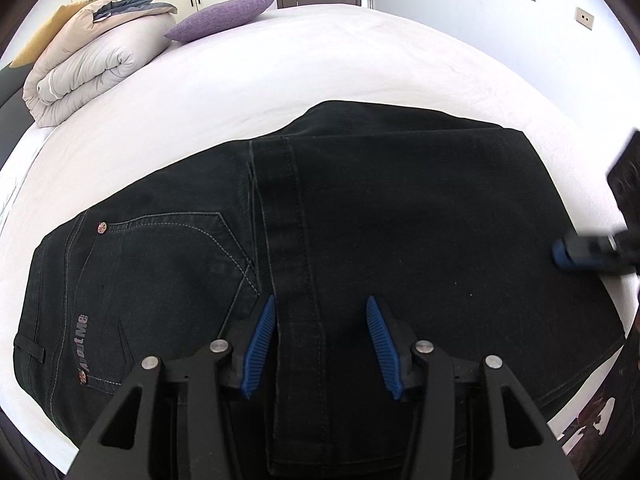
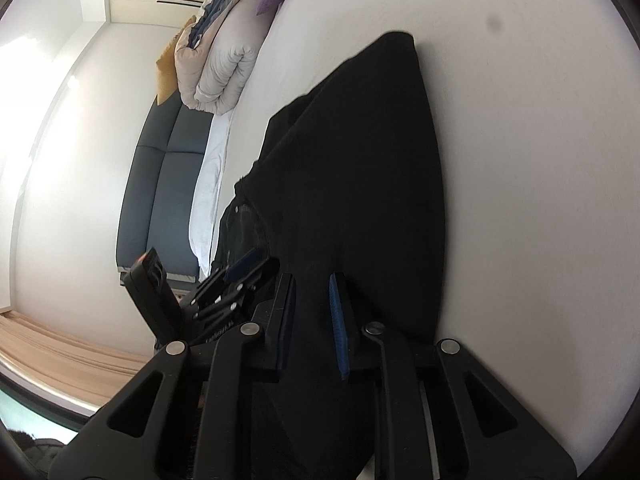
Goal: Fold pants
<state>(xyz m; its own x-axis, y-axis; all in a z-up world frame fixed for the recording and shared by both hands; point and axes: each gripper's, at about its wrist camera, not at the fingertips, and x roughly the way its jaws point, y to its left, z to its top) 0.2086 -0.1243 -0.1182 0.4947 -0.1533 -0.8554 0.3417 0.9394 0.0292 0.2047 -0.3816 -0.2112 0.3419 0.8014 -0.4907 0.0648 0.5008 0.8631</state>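
White bed [image 1: 360, 56] fills both views; folded duvet [image 1: 88, 68] upper left. Black pants [image 1: 400, 208] lie centre frame, already doubled, pocket side lower left. Left gripper [image 1: 320, 344] hovers half open over the leg seam at bottom centre, holding nothing. Right gripper [image 2: 312, 320], rolled sideways, has pads narrowed on the pants' right edge; looks pinched, fabric between. Advice: catch every layer before lifting, carry both edges level, lay flat.

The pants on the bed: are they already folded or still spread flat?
Folded at least once: on the pants a leg with its seam lies across the seat, next to the back pocket.
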